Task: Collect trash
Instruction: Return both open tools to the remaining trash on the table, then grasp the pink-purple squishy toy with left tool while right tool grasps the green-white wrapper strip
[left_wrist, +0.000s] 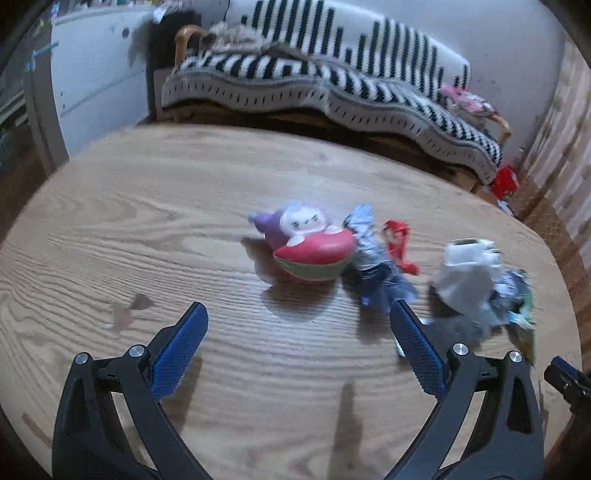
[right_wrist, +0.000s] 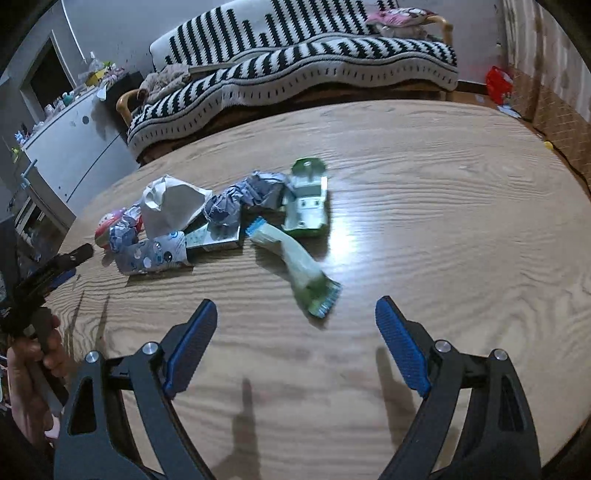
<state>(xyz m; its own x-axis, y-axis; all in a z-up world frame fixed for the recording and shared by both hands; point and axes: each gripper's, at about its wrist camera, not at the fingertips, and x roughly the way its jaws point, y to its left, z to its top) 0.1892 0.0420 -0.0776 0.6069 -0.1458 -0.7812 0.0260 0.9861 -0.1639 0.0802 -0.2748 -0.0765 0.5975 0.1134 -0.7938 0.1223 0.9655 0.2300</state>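
Lying mid-desk (right_wrist: 424, 192), the trash pile looks light and crushable; the green wrapper (right_wrist: 301, 266), thin and slippery, is nearest, best pinched across its middle. Both the left claw (left_wrist: 297, 325) and right claw (right_wrist: 295, 321) gape empty.

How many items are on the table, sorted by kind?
Toy: 1
White paper wad: 1
Blue-grey crumpled wrappers: 2
Red wrapper: 1
Flat packets: 2
Cartons: 2
Total: 9, as far as the blur allows.
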